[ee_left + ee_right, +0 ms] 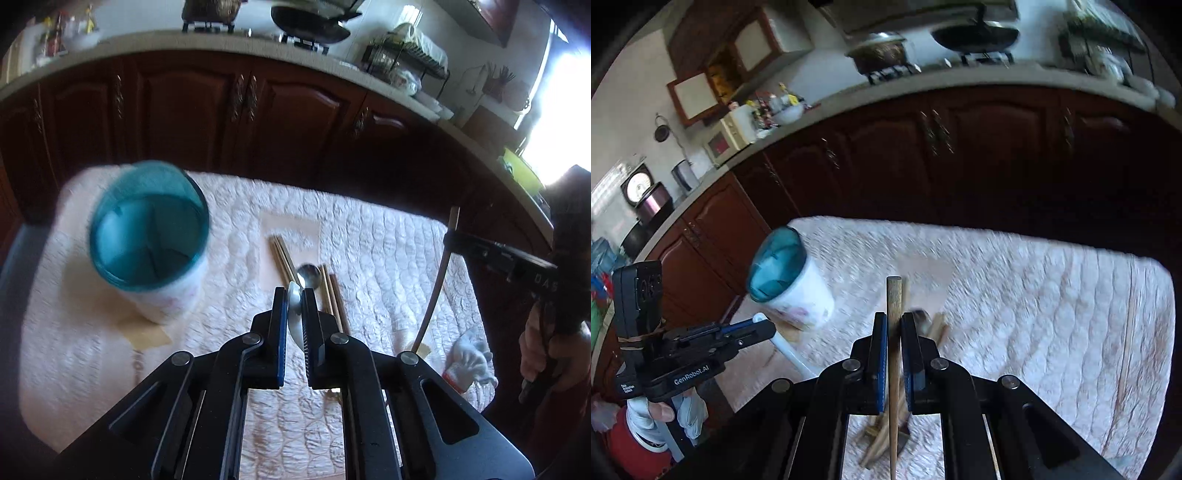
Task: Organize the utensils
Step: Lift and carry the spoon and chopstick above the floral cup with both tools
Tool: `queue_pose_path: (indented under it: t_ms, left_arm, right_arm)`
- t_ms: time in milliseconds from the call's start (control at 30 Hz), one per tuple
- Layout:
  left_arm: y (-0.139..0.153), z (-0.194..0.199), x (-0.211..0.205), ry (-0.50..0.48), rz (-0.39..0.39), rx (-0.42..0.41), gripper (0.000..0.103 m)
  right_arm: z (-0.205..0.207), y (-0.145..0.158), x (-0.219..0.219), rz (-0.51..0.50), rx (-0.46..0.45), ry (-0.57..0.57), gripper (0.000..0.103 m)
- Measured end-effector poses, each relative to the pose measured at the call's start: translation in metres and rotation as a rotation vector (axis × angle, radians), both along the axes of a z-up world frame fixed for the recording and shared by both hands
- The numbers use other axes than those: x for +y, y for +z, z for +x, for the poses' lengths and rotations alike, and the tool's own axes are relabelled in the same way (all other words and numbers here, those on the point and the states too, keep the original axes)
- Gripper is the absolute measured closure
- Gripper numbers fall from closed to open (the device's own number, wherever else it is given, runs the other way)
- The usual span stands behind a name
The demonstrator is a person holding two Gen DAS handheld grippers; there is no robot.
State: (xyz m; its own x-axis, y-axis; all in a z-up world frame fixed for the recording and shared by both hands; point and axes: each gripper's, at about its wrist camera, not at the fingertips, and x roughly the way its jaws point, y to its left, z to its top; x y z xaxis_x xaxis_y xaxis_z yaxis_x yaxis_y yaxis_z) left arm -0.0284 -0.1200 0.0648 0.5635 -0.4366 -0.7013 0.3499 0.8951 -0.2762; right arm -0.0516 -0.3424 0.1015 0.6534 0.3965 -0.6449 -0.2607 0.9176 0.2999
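My left gripper (294,295) is shut on a white ceramic spoon (294,314) and holds it above the quilted table cover (388,258). Below it lie a metal spoon (309,276) and several wooden chopsticks (282,258). A white cup with a teal rim (147,236) stands to the left; it also shows in the right wrist view (786,280). My right gripper (894,321) is shut on a single wooden chopstick (894,354), held raised; this chopstick (437,284) also shows at the right of the left wrist view. More chopsticks (879,439) lie under it.
Dark wooden cabinets (221,110) and a counter with stove, pans and a dish rack run behind the table. A white glove (469,358) lies at the table's right edge. The left gripper (701,343) shows at the left of the right wrist view.
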Motion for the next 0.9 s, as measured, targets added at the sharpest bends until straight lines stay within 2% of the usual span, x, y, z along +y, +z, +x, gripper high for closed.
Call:
queue_pose_path:
  t_ms: [167,333,500,667,800,900]
  left_arm:
    - [0.030,0.002,0.026,0.038,-0.003,-0.056,0.097]
    - [0.065,0.013,0.058,0.113,0.010,-0.125,0.097]
    - [0.085,0.027,0.080,0.188,0.043,-0.185,0.097]
    - [0.088,0.044,0.093,0.233,0.118,-0.235,0.097]
    - [0.075,0.063,0.093,0.246,0.208,-0.247,0.097]
    - [0.060,0.074,0.093,0.245,0.262,-0.244,0.097]
  right_arm:
    - [0.005,0.040,0.029,0.009,-0.088,0.040,0.096]
    - [0.020,0.064,0.056,0.029,-0.135,0.060,0.096]
    - [0.036,0.088,0.079,0.055,-0.179,0.063,0.096]
    - [0.061,0.108,0.108,0.073,-0.237,0.056,0.096]
    - [0.084,0.110,0.128,0.094,-0.269,0.041,0.096]
    - [0.098,0.107,0.147,0.069,-0.297,0.033,0.096]
